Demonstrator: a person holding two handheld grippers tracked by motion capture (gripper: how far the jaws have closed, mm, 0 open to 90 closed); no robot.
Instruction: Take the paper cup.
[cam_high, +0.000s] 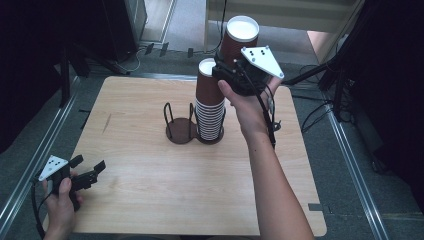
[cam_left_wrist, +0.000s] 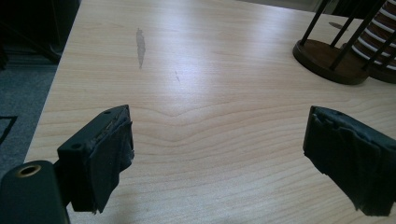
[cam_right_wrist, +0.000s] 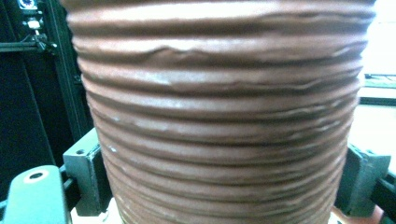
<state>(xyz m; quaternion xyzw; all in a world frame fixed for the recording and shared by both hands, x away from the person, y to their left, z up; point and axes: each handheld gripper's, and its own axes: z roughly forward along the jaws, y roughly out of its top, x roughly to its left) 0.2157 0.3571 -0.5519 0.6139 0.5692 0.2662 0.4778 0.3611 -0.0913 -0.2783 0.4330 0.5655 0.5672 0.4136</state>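
A brown ribbed paper cup (cam_high: 240, 41) with a white inside is held upright in the air, above and to the right of the cup stack. My right gripper (cam_high: 231, 70) is shut on the lower part of this cup (cam_right_wrist: 219, 116), a jaw pressing on each side. The stack of brown cups (cam_high: 209, 102) stands in the right ring of a dark wire holder (cam_high: 180, 131) at the table's middle. The holder's left ring holds no cup. My left gripper (cam_high: 91, 171) rests low at the front left of the table, jaws open over bare wood (cam_left_wrist: 210, 135).
The wooden table (cam_high: 150, 175) has a dark scuff (cam_left_wrist: 139, 41) at its left side. Black stands and cables (cam_high: 320, 112) line the floor around the table. The holder's base (cam_left_wrist: 327, 58) lies ahead and right of my left gripper.
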